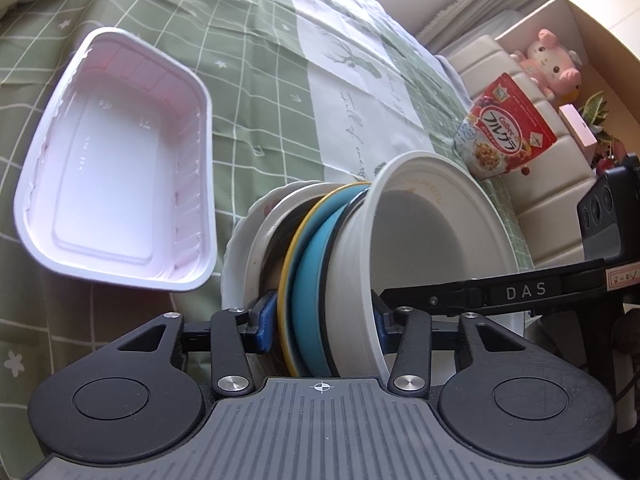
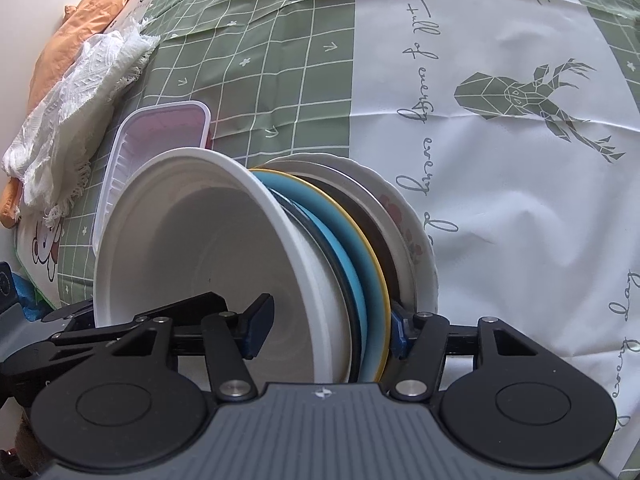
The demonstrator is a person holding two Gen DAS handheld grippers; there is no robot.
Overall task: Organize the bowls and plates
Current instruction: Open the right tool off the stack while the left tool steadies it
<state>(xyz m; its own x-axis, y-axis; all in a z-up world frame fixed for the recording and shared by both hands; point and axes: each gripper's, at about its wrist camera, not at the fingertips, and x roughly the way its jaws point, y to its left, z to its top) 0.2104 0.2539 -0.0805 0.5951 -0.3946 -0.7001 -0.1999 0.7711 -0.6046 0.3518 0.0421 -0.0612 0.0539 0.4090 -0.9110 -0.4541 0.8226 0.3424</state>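
A stack of dishes fills both views: a white bowl [image 1: 432, 236] on top, a blue plate with a yellow rim [image 1: 308, 256] under it, then a dark plate and a white floral plate [image 2: 404, 216] at the bottom. My left gripper [image 1: 320, 320] is shut on the stack's edge, one finger under the plates, one inside the bowl. My right gripper [image 2: 332, 324] grips the opposite edge the same way, with the bowl [image 2: 192, 248] and blue plate [image 2: 352, 236] between its fingers. Each gripper's body shows at the edge of the other's view.
A white plastic tray [image 1: 116, 168] lies on the green checked tablecloth [image 1: 248, 40] beside the stack; it also shows in the right wrist view [image 2: 160, 128]. White and orange cloths [image 2: 80, 80] lie at the table's edge. A cereal bag [image 1: 504, 136] and pink plush [image 1: 552, 60] sit beyond the table.
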